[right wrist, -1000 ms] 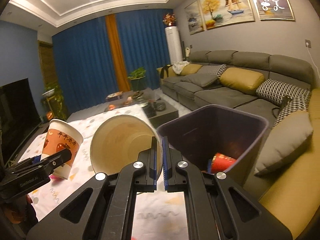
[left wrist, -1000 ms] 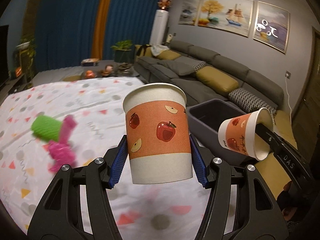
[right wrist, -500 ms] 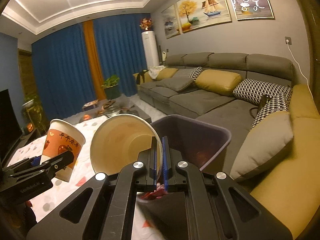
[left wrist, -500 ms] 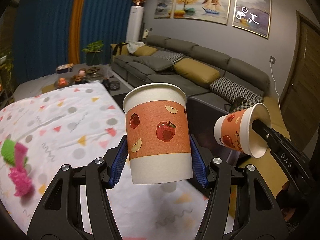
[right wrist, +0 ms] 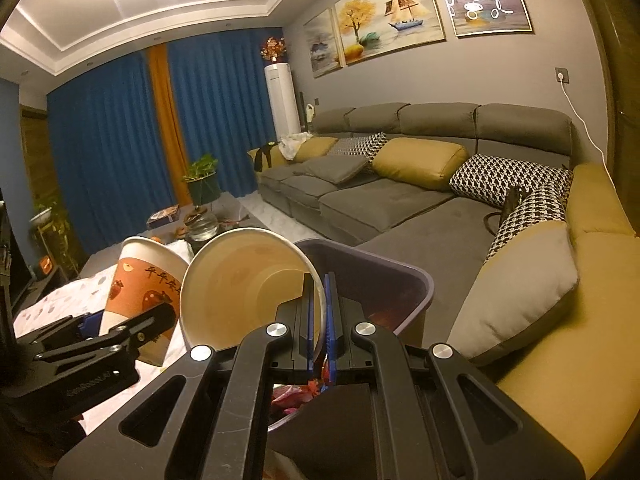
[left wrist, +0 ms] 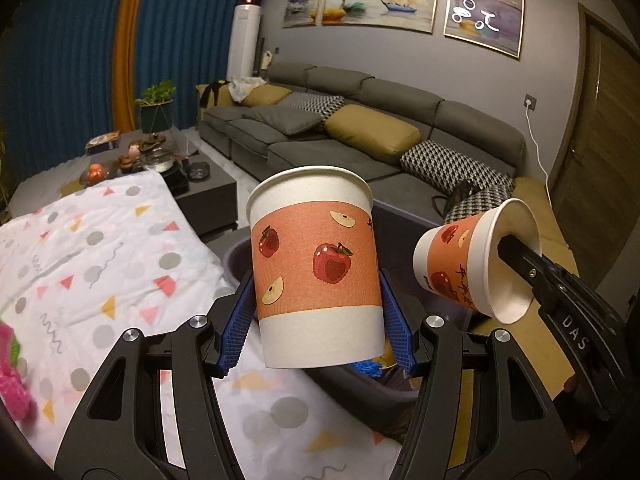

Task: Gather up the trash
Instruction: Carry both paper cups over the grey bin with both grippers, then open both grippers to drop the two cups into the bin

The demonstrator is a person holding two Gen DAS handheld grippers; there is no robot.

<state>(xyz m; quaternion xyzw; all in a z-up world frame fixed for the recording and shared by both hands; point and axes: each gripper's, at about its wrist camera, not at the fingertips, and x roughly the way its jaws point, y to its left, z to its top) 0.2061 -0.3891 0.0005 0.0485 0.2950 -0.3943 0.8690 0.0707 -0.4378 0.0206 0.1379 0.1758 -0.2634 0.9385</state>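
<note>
Holding the upright cup [left wrist: 316, 268] by its sides at frame centre, our left gripper [left wrist: 316, 316] keeps it above the bin [right wrist: 416, 280]. Our right gripper [right wrist: 319, 312], closed on the tilted cup [left wrist: 472, 264] rim at right, angles it for dropping.

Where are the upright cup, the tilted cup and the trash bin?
upright cup [left wrist: 316, 276], left wrist view, apple-printed side wall
tilted cup [right wrist: 244, 280], right wrist view, inner wall
trash bin [right wrist: 384, 276], right wrist view, far inner wall

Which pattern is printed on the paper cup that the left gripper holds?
Red apples and apple slices on an orange band, white above and below, on the paper cup; left wrist view.
</note>
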